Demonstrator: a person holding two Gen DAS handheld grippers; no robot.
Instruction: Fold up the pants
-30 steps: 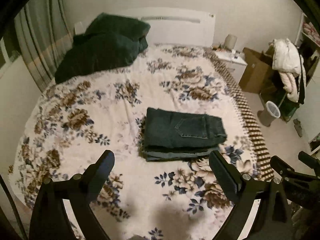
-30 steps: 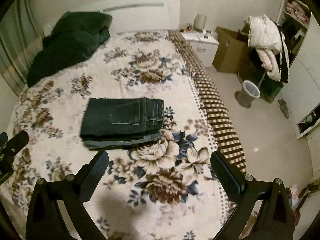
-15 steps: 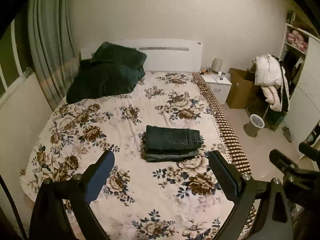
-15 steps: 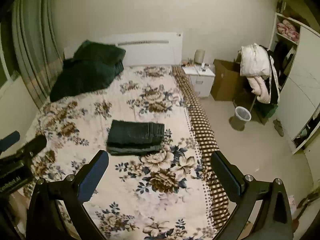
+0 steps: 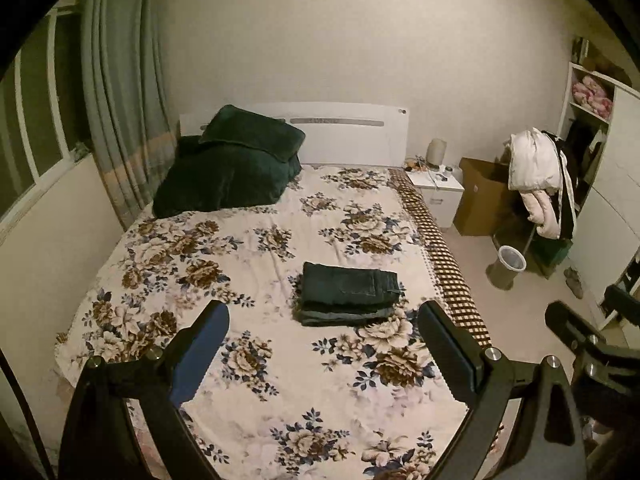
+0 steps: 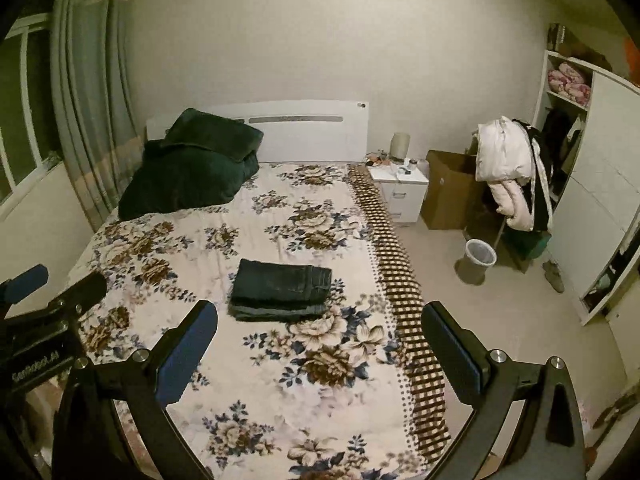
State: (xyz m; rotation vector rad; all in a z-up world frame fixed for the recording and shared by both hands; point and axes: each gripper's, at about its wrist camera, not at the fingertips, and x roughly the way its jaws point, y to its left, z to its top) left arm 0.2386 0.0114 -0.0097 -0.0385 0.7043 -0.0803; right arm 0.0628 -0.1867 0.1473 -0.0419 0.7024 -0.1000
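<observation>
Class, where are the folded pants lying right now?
In both views, the folded pants lie on the floral bedspread, nearer its checked right border, well short of the green pillows.

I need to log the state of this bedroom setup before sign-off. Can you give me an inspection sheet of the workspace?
Surface: bed with a floral cover, lying flat.
Job's things: pants folded into a compact stack on the bed.
Clutter: dark green bedding heaped by the headboard.
Grippers: left gripper and right gripper both have jaws open, empty, clear of the pants.
Cables: nothing seen.
Surroundings: nightstand, cardboard box, waste bin, clothes on a rack.
</observation>
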